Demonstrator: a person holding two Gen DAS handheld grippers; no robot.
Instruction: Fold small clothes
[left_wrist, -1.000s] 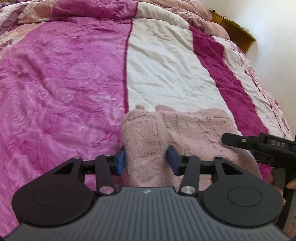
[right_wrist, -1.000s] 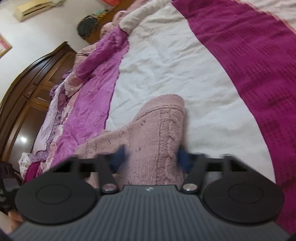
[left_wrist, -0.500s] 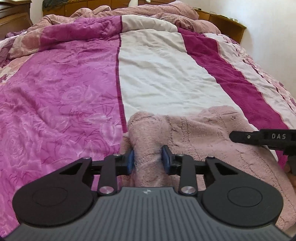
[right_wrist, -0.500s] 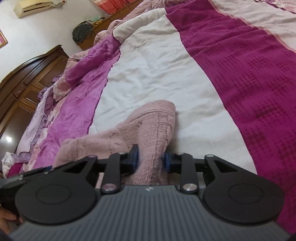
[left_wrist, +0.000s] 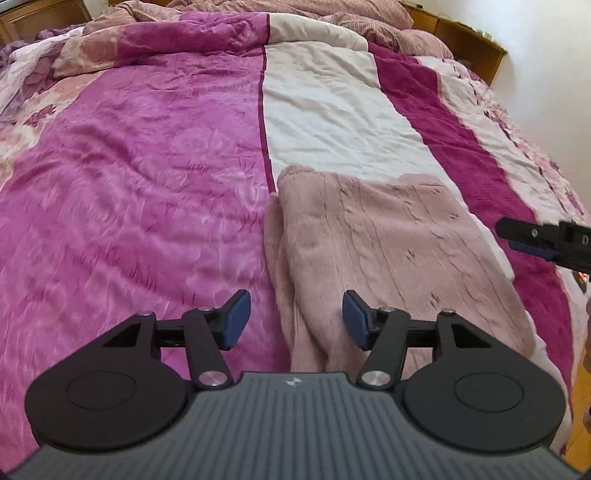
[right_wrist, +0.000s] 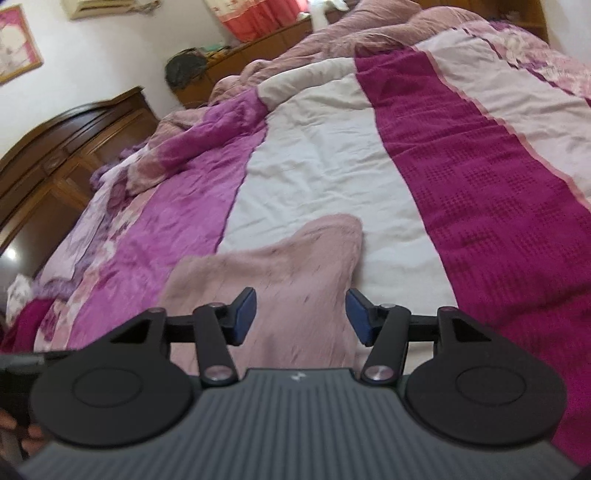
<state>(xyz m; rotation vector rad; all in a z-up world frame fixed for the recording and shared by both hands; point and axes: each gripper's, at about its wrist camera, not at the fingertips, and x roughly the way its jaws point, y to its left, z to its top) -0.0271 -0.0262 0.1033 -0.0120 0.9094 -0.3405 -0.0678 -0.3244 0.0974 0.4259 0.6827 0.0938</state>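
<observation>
A pale pink knitted garment (left_wrist: 388, 251) lies folded flat on the bed, across the white stripe of the quilt. My left gripper (left_wrist: 295, 319) is open and empty, hovering above the garment's near left edge. My right gripper (right_wrist: 301, 315) is open and empty, above the garment's (right_wrist: 280, 273) near right part. The right gripper's fingers (left_wrist: 543, 240) also show at the right edge of the left wrist view, apart from the cloth.
The bed is covered by a striped quilt (left_wrist: 147, 184) in pink, white and magenta. Rumpled bedding (right_wrist: 369, 29) is piled at the head. A dark wooden wardrobe (right_wrist: 55, 147) stands to the left, a wooden headboard shelf (left_wrist: 461, 40) at the far end.
Both grippers were shut on the near edge of the garment half a second ago; both have opened and let it go. The garment now lies flat on the quilt.
</observation>
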